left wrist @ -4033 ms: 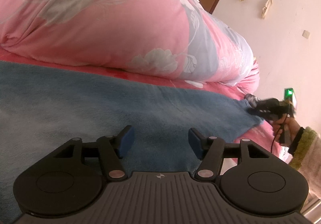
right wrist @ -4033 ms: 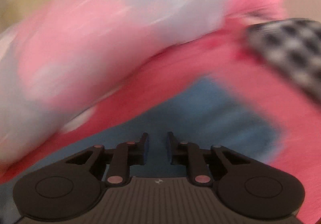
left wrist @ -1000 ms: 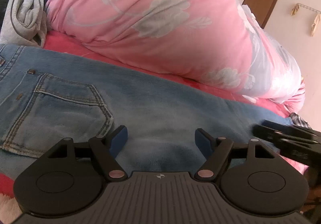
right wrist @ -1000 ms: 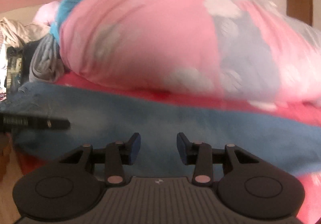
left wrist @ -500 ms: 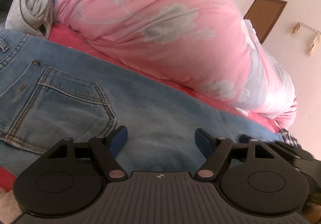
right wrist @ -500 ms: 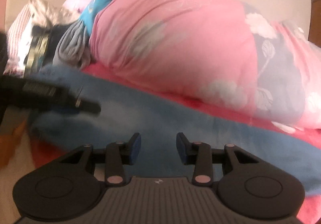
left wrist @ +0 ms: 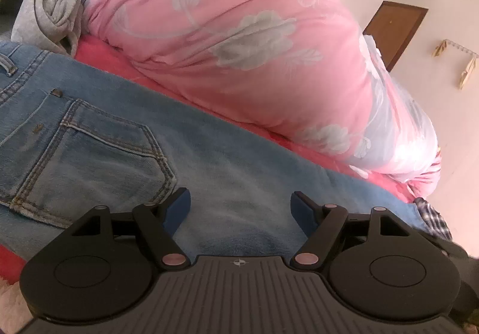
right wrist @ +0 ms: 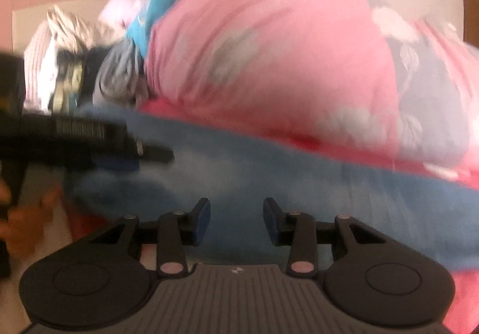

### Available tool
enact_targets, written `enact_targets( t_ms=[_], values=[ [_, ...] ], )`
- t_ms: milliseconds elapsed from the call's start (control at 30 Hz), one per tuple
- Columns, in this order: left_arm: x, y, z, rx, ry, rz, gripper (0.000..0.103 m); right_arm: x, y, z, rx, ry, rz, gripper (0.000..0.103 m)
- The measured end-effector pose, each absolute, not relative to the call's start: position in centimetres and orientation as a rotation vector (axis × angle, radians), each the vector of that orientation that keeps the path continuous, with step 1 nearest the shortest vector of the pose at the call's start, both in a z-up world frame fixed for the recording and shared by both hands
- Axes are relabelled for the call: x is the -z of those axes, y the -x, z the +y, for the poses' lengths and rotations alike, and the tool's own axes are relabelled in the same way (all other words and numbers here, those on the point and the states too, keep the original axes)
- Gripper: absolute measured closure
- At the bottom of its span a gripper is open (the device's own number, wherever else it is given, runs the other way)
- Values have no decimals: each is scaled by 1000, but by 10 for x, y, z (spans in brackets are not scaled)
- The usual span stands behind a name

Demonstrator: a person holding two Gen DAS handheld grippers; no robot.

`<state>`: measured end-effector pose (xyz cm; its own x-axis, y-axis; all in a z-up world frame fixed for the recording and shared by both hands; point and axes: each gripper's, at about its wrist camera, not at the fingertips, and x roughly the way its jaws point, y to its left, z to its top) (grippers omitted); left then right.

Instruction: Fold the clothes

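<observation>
Jeans (left wrist: 125,136) flat, lengthwise along pink quilt (left wrist: 239,43), waistband leftward; both grippers' fingers (left wrist: 179,208) apart, empty.

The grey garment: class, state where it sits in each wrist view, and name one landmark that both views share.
Left wrist view: the grey garment is bunched at top left, beside the pink quilt.
Right wrist view: left of centre, blurred, against the quilt's left end.
Shared landmark: the jeans spread below the quilt.

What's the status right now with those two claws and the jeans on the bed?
Left claw open, empty, over the jeans. Right claw open, empty, over them too. Jeans flat, back pocket up, not folded. Pink quilt bunched right behind.
</observation>
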<state>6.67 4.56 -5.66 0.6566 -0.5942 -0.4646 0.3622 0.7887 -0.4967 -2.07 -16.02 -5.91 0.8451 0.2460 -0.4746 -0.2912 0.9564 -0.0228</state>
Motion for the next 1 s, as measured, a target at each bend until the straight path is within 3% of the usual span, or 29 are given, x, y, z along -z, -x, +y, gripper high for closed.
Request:
enact_targets(
  t_ms=[300, 533, 800, 1000],
  values=[
    [28, -43, 49, 451, 83, 560, 28, 86, 26, -141, -302, 139, 545, 62],
    [43, -60, 89, 362, 314, 669, 29, 56, 7, -136, -341, 104, 490, 62],
    [47, -64, 98, 351, 355, 665, 28, 92, 18, -103, -374, 184, 514, 61],
    [47, -60, 96, 341, 348, 657, 27, 70, 27, -108, -407, 159, 494, 62]
  ],
)
